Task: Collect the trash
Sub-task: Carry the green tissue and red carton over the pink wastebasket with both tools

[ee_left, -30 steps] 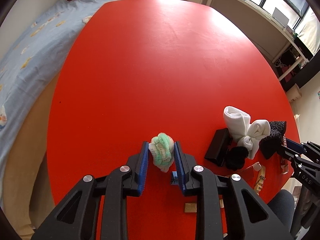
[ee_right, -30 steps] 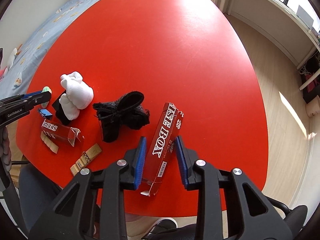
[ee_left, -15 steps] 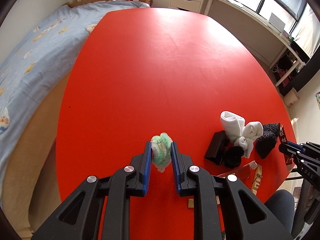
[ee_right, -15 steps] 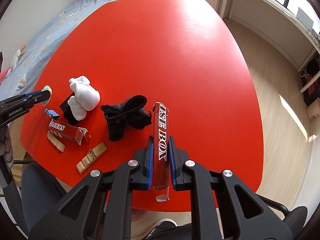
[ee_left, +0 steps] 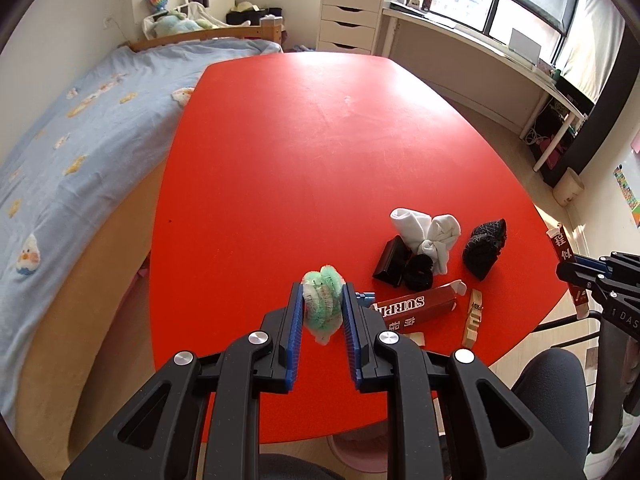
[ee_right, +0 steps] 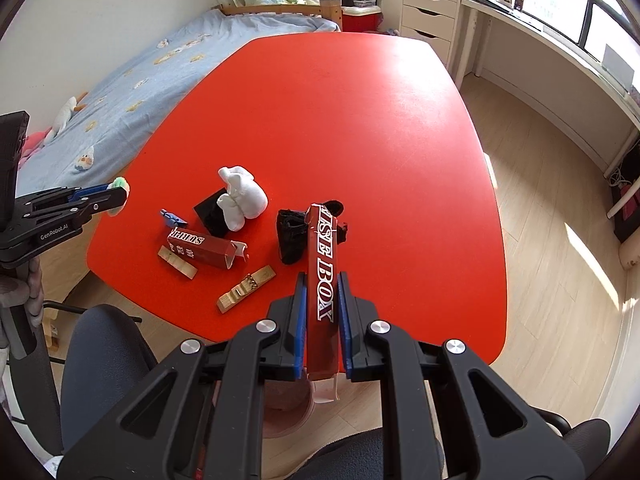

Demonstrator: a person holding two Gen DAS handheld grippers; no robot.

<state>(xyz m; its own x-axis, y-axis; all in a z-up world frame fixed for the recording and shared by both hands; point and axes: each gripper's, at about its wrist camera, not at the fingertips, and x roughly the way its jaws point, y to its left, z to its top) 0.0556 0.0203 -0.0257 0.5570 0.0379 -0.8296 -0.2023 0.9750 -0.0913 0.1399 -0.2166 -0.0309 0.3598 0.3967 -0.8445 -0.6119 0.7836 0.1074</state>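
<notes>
Left gripper (ee_left: 322, 311) raised above the near tabletop (ee_left: 304, 152), jaws clamped on a green-white wad (ee_left: 322, 300), seemingly crumpled wrapping, right gripper (ee_right: 322, 320) lifted, jaws squeezing a long red box (ee_right: 323, 276) pointing away.

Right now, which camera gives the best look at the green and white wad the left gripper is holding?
The left wrist view: the green and white wad sits close up between the left gripper fingers. The right wrist view shows only a small bit at the frame's left edge.

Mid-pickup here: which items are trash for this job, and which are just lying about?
Trash:
green wad, in left gripper
long red box, in right gripper
open red carton

Probably lying about:
white socks
black socks
wooden clips
</notes>
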